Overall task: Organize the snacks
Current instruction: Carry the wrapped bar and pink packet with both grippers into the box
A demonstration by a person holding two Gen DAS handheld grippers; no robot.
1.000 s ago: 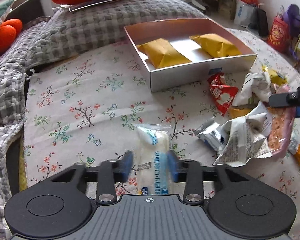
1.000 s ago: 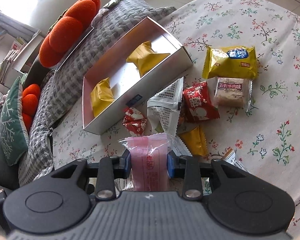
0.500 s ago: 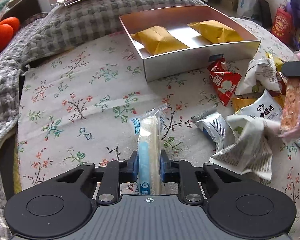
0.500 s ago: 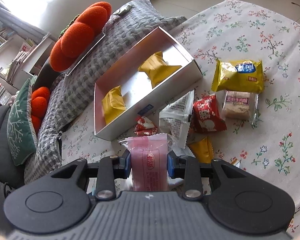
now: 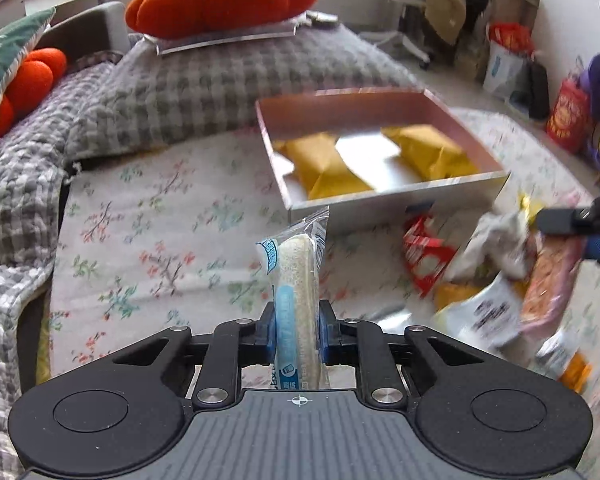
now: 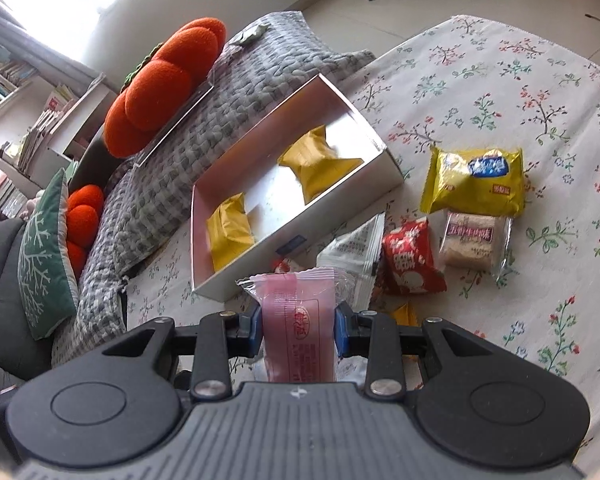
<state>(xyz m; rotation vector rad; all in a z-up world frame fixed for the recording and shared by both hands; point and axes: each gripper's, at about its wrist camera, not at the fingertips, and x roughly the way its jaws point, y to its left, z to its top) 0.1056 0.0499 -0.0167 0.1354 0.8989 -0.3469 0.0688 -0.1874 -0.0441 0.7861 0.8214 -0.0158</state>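
Clear crinkly wrapper with a pale oblong biscuit (image 5: pixel 298 280) clamped in left gripper (image 5: pixel 297 330), glossy pink packet (image 6: pixel 298 320) pinched by right gripper (image 6: pixel 298 330), both near shallow silver box (image 6: pixel 340 216), floral cloth (image 6: pixel 540 92) beneath

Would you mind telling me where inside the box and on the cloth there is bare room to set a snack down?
Inside the box, the bare strip between the two yellow packets is free. The floral cloth left of the box, bordered by the grey blanket, is bare. The wrapper pile in front of the box is crowded.
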